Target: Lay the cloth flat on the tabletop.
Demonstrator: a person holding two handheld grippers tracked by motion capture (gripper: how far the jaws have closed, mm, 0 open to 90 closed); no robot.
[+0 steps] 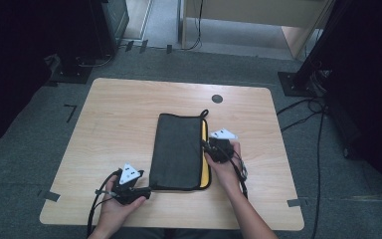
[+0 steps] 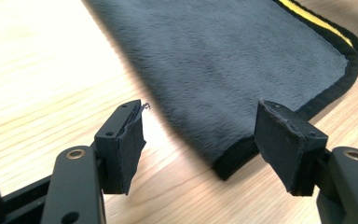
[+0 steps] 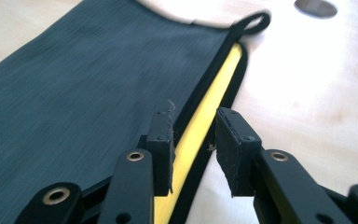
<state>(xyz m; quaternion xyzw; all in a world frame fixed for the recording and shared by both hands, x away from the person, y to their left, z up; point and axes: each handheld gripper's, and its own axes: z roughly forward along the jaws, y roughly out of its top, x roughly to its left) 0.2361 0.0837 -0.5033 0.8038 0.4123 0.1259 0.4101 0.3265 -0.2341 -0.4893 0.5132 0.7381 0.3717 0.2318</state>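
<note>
Pale wooden worktop (image 1: 119, 114) on grey carpet, a small dark round disc (image 1: 217, 98) near its far edge. Dark grey folded cloth (image 1: 176, 149) lies flat at the worktop's centre, black-edged, yellow layer (image 1: 204, 154) showing along its right side, hanging loop (image 1: 204, 114) at the far right corner. Left gripper (image 1: 142, 191) at the cloth's near left corner, jaws wide apart, corner between them. Right gripper (image 1: 208, 147) at the cloth's right edge, jaws slightly apart astride the yellow strip, not yet clamped.

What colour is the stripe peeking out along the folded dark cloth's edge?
Yellow stripe, clearest in the right gripper view.
</note>
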